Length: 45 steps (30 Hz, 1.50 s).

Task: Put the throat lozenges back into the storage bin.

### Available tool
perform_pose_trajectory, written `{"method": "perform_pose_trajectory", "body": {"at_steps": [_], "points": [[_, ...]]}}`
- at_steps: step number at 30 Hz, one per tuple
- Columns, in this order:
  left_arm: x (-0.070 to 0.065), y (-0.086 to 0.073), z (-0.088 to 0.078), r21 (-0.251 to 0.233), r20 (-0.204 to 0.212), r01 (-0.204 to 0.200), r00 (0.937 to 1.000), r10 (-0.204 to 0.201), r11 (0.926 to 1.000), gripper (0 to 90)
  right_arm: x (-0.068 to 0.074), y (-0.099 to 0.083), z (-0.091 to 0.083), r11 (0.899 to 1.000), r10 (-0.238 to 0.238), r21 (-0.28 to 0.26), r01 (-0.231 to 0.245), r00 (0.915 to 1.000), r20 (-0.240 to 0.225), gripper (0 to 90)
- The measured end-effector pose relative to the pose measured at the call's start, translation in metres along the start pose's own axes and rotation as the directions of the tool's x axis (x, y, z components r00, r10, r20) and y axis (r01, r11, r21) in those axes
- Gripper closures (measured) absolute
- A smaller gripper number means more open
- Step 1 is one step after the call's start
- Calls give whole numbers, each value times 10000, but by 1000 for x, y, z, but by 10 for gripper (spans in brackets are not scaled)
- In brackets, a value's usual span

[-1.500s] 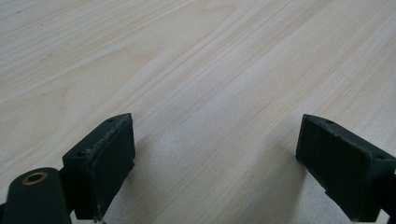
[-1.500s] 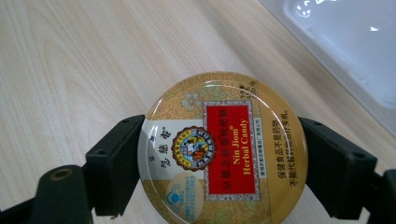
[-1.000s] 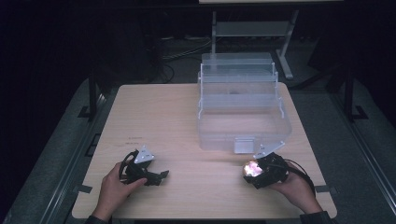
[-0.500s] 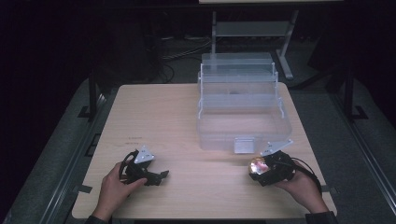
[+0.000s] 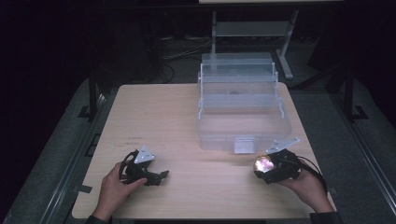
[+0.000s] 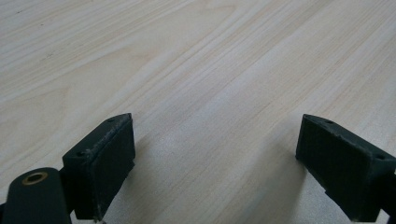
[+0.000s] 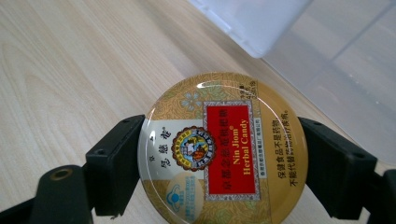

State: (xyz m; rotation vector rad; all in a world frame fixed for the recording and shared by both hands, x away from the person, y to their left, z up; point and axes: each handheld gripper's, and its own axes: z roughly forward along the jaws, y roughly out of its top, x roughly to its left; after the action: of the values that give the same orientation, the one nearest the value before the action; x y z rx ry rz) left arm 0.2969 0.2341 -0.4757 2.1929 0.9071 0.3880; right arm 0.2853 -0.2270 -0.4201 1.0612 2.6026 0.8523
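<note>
A round gold candy tin (image 7: 222, 151) with a red label sits between the two black jaws of my right gripper (image 7: 224, 163), which is shut on its rim. From above, the tin (image 5: 263, 164) glints at the front right of the table, just in front of the clear plastic box (image 5: 243, 109). My left gripper (image 5: 158, 178) rests at the front left, held by a hand. Its jaws stand wide apart in the left gripper view, left gripper (image 6: 219, 163) open, with bare wood between them.
The clear tiered box has a white latch (image 5: 243, 145) on its near wall and takes up the back right of the wooden table (image 5: 159, 116). A metal stand (image 5: 252, 28) stands behind the table on the dark floor.
My right gripper with the tin has shifted slightly forward and right, a little away from the box's latch. The left gripper has stayed put.
</note>
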Motion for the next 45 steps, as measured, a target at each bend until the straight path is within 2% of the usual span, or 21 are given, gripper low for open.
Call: {"method": "perform_pose_trajectory", "body": {"at_steps": [28,45], "points": [[0,0,0,-2,0,3,10000,-3,10000,110,-22,-10,-21,9984,541,-183,-532,9974,472,194],[0,0,0,-6,1,6,10000,-6,10000,110,-37,-15,-36,9952,969,-240,-953,9921,797,195]]}}
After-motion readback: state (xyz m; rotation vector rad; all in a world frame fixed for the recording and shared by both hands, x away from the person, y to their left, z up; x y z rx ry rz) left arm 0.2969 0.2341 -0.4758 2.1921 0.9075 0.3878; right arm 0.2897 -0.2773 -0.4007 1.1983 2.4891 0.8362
